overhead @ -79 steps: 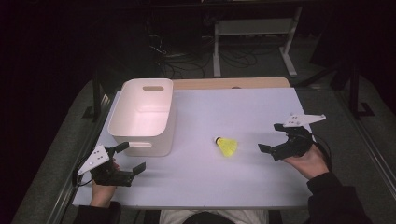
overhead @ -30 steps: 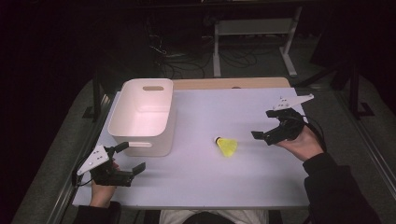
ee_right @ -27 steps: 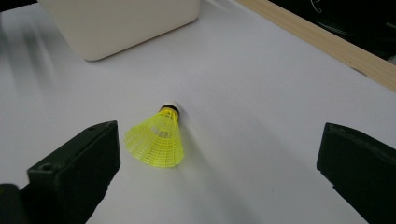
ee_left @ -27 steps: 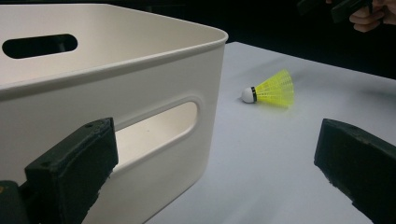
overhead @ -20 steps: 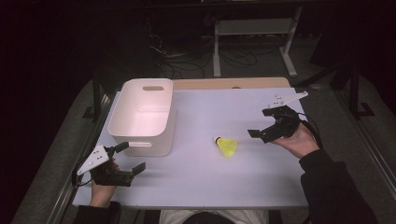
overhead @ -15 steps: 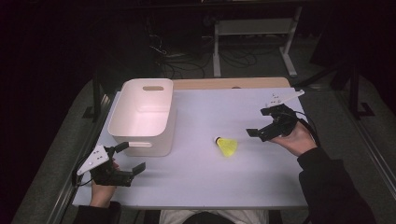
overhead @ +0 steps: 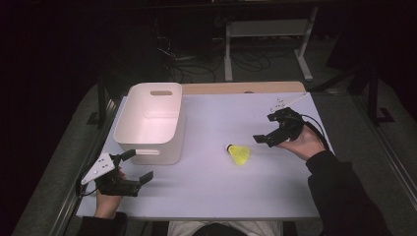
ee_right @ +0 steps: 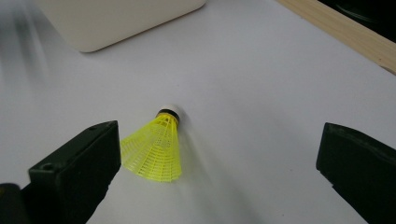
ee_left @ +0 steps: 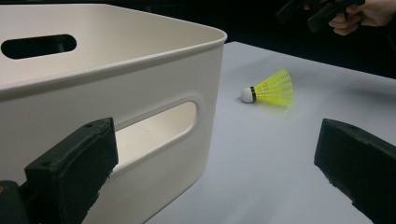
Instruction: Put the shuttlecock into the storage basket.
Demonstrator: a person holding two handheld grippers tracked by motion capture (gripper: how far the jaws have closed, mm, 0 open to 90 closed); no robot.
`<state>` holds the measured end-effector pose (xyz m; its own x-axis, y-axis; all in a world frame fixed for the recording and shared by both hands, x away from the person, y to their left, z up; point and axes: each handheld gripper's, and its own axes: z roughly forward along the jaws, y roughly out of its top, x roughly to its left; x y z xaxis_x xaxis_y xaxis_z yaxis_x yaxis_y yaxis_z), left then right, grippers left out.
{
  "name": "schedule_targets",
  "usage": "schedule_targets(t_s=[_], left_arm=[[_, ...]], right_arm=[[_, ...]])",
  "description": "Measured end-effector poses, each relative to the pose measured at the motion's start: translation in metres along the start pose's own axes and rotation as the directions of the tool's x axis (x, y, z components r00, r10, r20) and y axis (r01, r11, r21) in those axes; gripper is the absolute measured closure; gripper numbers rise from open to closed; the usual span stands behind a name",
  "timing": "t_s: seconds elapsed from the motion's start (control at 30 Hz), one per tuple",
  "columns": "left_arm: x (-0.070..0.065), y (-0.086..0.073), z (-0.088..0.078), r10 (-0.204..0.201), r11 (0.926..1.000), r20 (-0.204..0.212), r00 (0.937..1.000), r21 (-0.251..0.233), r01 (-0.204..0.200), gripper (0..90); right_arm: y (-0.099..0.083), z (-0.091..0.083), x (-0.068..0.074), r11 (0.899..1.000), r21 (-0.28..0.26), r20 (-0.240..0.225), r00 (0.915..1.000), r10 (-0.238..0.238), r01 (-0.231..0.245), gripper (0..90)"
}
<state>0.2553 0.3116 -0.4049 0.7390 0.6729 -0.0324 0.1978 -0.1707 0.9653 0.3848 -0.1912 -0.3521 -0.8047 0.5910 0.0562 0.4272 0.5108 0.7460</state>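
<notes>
Right gripper (overhead: 269, 132) moved nearer shuttlecock (overhead: 239, 153), jaws spread; left gripper (overhead: 132, 167) spread; white table (overhead: 216, 189), dark room.

**Both hand-held grippers open, hands apart**

The left hand (overhead: 107, 195) comes in from the bottom left of the high view and holds the left hand-held gripper (overhead: 136, 167) low over the near left part of the tabletop (overhead: 206, 196). Its 2 black jaws stand wide apart and point to the right, and a grey 3-cornered plate sits on its top.

The right hand (overhead: 304, 142), in a dark sleeve (overhead: 339, 191), reaches in from the bottom right and holds the right hand-held gripper (overhead: 268, 129) above the right side of the tabletop. Its jaws also stand wide apart, aimed left and slightly down. A cable trails from it over the wrist.
</notes>
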Motion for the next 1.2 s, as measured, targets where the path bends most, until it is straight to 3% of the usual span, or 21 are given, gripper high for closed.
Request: schedule_targets(t_s=[0.3,0.63,0.83,0.9,1.0,1.2], left_arm=[[0.000,0.000,0.000,0.001,1.0000,0.001,1.0000,0.000,-0.001,0.0],[0.000,0.000,0.000,0.003,1.0000,0.003,1.0000,0.000,-0.003,0.0],[0.000,0.000,0.000,0.004,1.0000,0.004,1.0000,-0.001,-0.004,0.0],[0.000,0.000,-0.001,0.004,1.0000,0.004,1.0000,-0.001,-0.004,0.0],[0.000,0.000,-0.001,0.005,1.0000,0.005,1.0000,0.001,-0.005,0.0],[-0.001,-0.001,-0.003,0.001,1.0000,0.003,1.0000,0.003,-0.001,0.0]], right_arm=[[0.001,0.016,-0.001,0.999,0.032,-0.014,0.9999,-0.009,0.010,4.9],[-0.001,0.030,-0.007,0.997,0.074,-0.065,0.9978,-0.011,0.016,25.6],[-0.003,0.040,-0.010,0.994,0.103,-0.077,0.9969,-0.015,0.022,41.5],[-0.003,0.042,-0.010,0.994,0.106,-0.082,0.9966,-0.009,0.018,48.6],[-0.004,0.047,-0.011,0.992,0.130,-0.112,0.9937,0.004,0.011,66.3],[-0.007,0.055,-0.011,0.986,0.165,-0.115,0.9931,0.018,0.001,85.4]])
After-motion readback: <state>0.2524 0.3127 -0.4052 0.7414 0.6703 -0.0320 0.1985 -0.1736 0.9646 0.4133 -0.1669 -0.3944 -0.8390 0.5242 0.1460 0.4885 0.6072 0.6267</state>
